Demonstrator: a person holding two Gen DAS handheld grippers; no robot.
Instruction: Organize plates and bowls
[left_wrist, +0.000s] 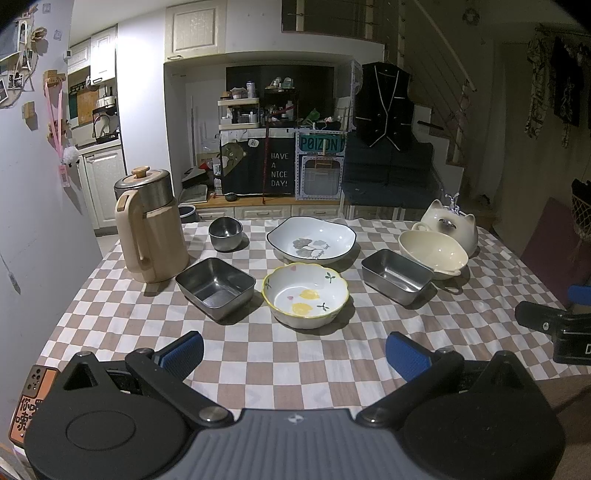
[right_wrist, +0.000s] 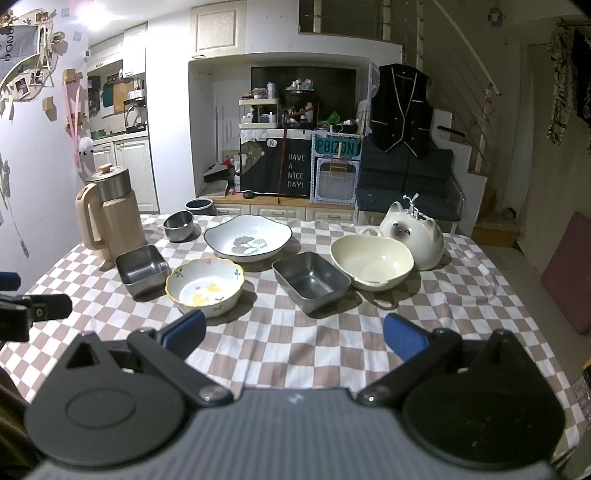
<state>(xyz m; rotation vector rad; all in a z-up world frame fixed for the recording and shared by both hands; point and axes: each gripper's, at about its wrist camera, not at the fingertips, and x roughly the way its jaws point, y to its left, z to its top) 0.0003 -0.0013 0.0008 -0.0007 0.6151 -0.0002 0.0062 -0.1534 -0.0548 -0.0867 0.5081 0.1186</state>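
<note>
On the checked tablecloth (left_wrist: 280, 354) stand a yellow-rimmed flowered bowl (left_wrist: 306, 294) (right_wrist: 205, 286), a white leaf-print dish (left_wrist: 311, 240) (right_wrist: 247, 238), a cream bowl (left_wrist: 433, 254) (right_wrist: 371, 262), two square steel tins (left_wrist: 215, 287) (left_wrist: 396, 275) (right_wrist: 142, 270) (right_wrist: 311, 281) and a small round steel bowl (left_wrist: 225, 233) (right_wrist: 178, 225). My left gripper (left_wrist: 294, 355) hangs open over the near cloth, short of the flowered bowl, holding nothing. My right gripper (right_wrist: 294, 334) is open too, in front of the right tin. Each gripper shows at the edge of the other's view.
A beige jug (left_wrist: 151, 230) (right_wrist: 109, 216) stands at the table's left. A cat-shaped ceramic pot (left_wrist: 452, 227) (right_wrist: 413, 236) sits behind the cream bowl. Beyond the far edge are cabinets, a dark sofa and stairs. Bare cloth lies along the near side.
</note>
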